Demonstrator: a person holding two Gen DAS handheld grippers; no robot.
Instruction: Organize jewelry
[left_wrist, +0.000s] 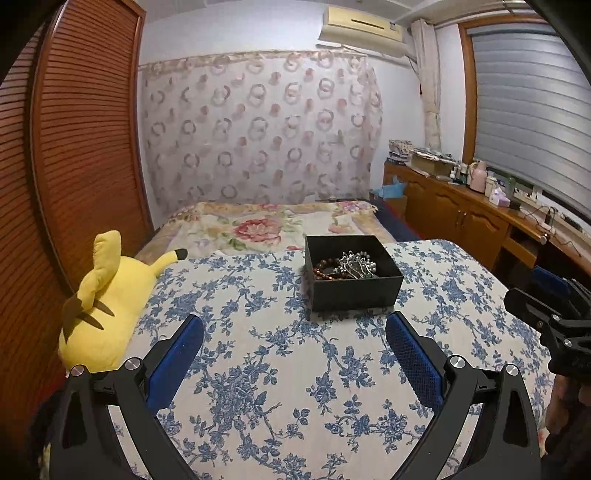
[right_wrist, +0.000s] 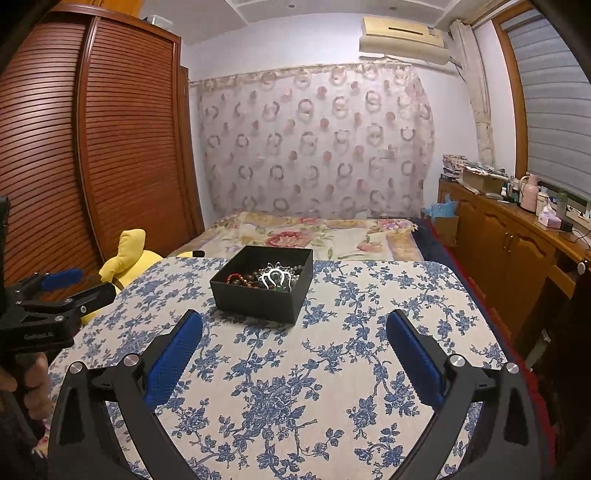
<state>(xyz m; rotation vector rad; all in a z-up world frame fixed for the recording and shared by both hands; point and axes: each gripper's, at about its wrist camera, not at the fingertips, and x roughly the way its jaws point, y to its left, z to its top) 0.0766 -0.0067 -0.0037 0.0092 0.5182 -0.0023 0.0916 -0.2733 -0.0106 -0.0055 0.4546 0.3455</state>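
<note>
We held the left gripper (left_wrist: 295, 328) and the right gripper (right_wrist: 294, 326) above the blue-floral tablecloth (left_wrist: 258, 369), each with its blue-padded fingers (left_wrist: 177, 354) spread wide and gripping nothing. The black jewelry box (left_wrist: 352, 291) sat on the cloth just beyond both sets of fingertips, lidless. Inside lay a brown bead bracelet (left_wrist: 327, 269) tangled with a silver hair comb (left_wrist: 356, 260). A yellow Pikachu plush (left_wrist: 107, 295) lay at the table's left edge.
</note>
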